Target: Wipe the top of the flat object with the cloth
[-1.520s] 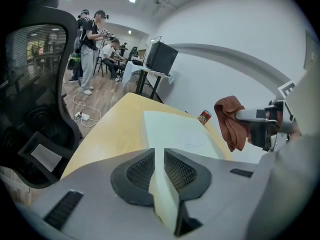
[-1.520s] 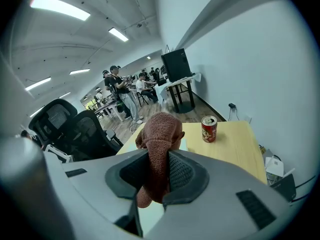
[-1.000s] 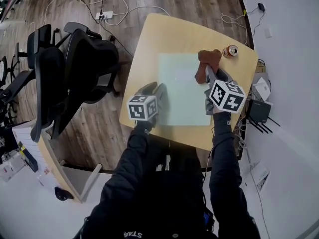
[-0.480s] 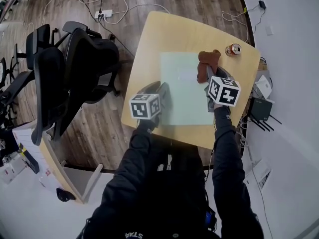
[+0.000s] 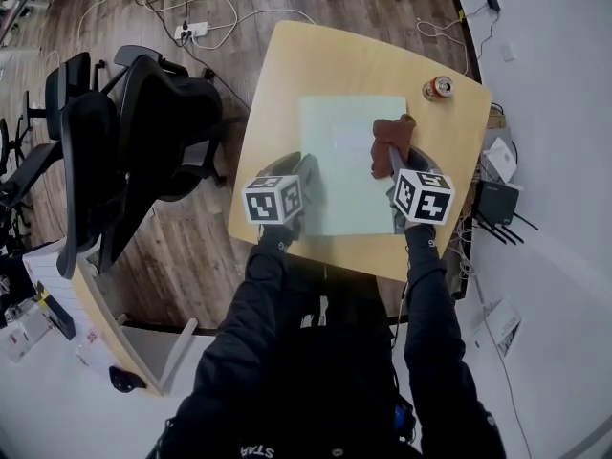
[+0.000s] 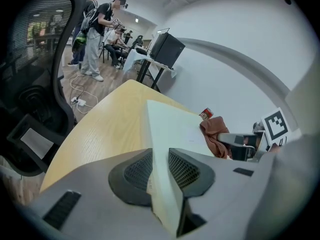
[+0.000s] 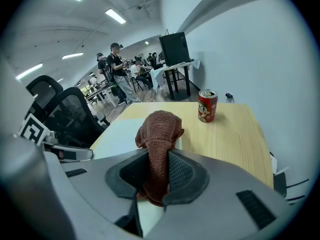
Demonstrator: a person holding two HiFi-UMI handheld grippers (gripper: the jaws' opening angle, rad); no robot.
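A pale green flat board (image 5: 346, 156) lies on the light wooden table (image 5: 277, 94). My left gripper (image 5: 304, 182) is shut on the board's near left edge; in the left gripper view the board (image 6: 172, 129) runs away between the jaws. A brown cloth (image 5: 389, 143) rests on the board's right edge, and my right gripper (image 5: 394, 172) is shut on its near end. In the right gripper view the cloth (image 7: 159, 134) bunches up in front of the jaws over the board (image 7: 120, 136).
A red drink can (image 5: 439, 87) (image 7: 207, 105) stands at the table's far right corner. Black office chairs (image 5: 124, 132) crowd the floor to the left. Cables and a power strip (image 5: 189, 29) lie beyond the table. People stand far across the room (image 7: 117, 69).
The right gripper has drawn the cloth nearer and a little left, from the table's right side onto the board's right edge. The left gripper still holds the board.
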